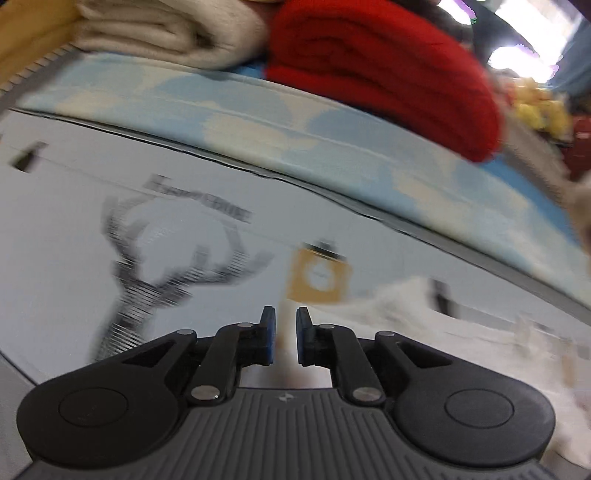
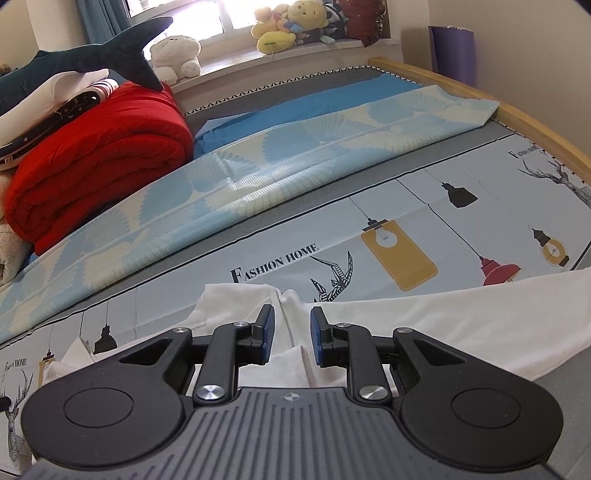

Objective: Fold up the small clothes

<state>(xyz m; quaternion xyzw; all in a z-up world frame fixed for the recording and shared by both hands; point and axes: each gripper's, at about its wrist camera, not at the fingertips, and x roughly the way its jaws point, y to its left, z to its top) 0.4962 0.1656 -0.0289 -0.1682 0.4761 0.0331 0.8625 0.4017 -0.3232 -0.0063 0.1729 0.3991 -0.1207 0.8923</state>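
A white garment [image 2: 424,332] lies spread on the printed bed sheet [image 2: 369,229], running from the lower left to the right edge in the right wrist view. My right gripper [image 2: 291,334] is open just above it, with a white fold between the jaws. In the blurred left wrist view the white garment [image 1: 424,325] lies at the lower right. My left gripper [image 1: 285,334] is open with a narrow gap, over the sheet [image 1: 92,258] at the garment's left edge, with pale cloth showing in the gap.
A rolled red blanket [image 2: 99,162] and a cream blanket [image 1: 155,29] lie at the back, on a blue shell-print cover [image 2: 258,162]. A shark plush [image 2: 92,55] and soft toys [image 2: 288,26] sit by the window. The wooden bed frame [image 2: 517,114] runs along the right.
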